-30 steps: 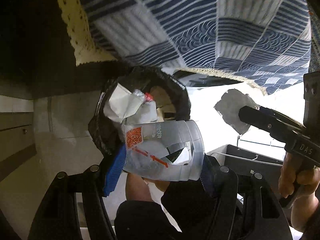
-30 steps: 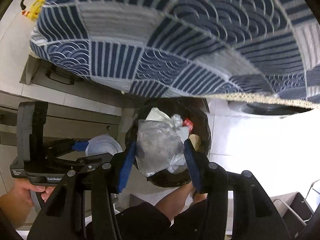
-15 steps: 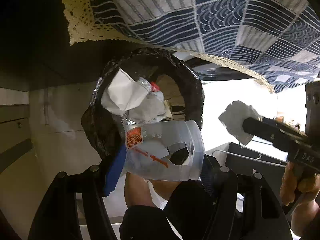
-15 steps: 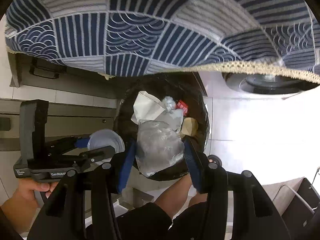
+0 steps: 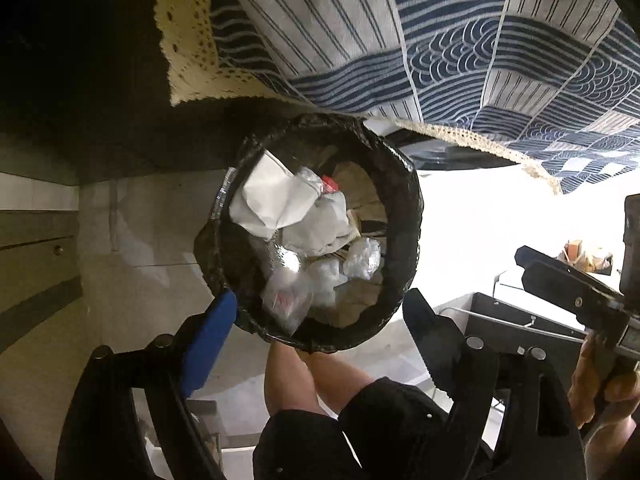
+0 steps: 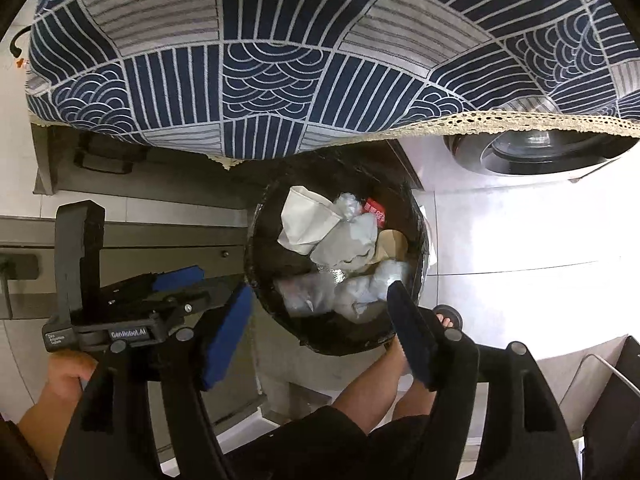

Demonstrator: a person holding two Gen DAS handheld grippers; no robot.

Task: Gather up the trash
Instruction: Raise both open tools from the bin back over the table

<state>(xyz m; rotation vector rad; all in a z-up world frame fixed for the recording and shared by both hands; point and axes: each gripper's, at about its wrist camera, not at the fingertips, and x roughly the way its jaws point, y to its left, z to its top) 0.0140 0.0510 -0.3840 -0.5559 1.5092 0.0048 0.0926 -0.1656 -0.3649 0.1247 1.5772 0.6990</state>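
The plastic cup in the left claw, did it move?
Yes. The cup dropped out of the opening left claw into the bin below.

Navy-and-grey patchwork tablecloth (image 6: 320, 60) with wave and stripe motifs, cream lace trim, black-lined trash bin (image 5: 404, 208), white crumpled paper (image 5: 272, 200), red wrapper (image 6: 375, 211), blue claw pads (image 5: 208, 336).

We cannot see the far rim of the bin (image 5: 404, 184) at 12 o'clock; the cloth (image 5: 440, 40) hangs over it. The cloth runs off the top edge. The washer door (image 6: 532, 152) is half hidden under the cloth. The floor at 3 o'clock is too bright to make out. The red pack (image 6: 375, 212) has writing too small to read.
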